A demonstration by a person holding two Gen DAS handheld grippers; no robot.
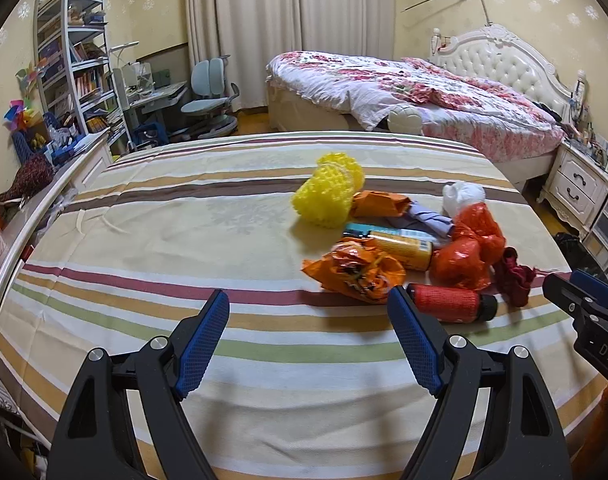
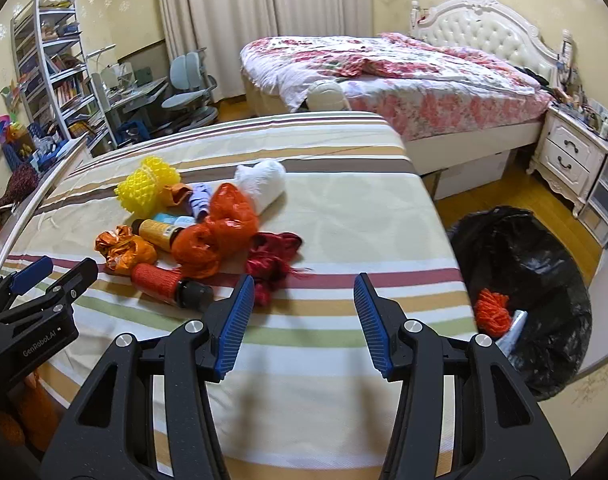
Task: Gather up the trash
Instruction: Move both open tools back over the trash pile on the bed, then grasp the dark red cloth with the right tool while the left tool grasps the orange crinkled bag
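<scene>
Trash lies in a heap on the striped bed cover: a yellow foam net, a crumpled orange wrapper, a yellow bottle, an orange plastic bag, a white wad, a red cloth scrap and a dark bottle in red mesh. My left gripper hangs open just short of the wrapper, nothing between its fingers. My right gripper is open and bare, close to the red scrap. A black trash bag stands on the floor to the right, with an orange scrap inside.
A second bed with a floral quilt stands beyond. A white nightstand is at the right wall; a bookshelf, desk and chair fill the left. Clutter lines the rail along the bed's left edge.
</scene>
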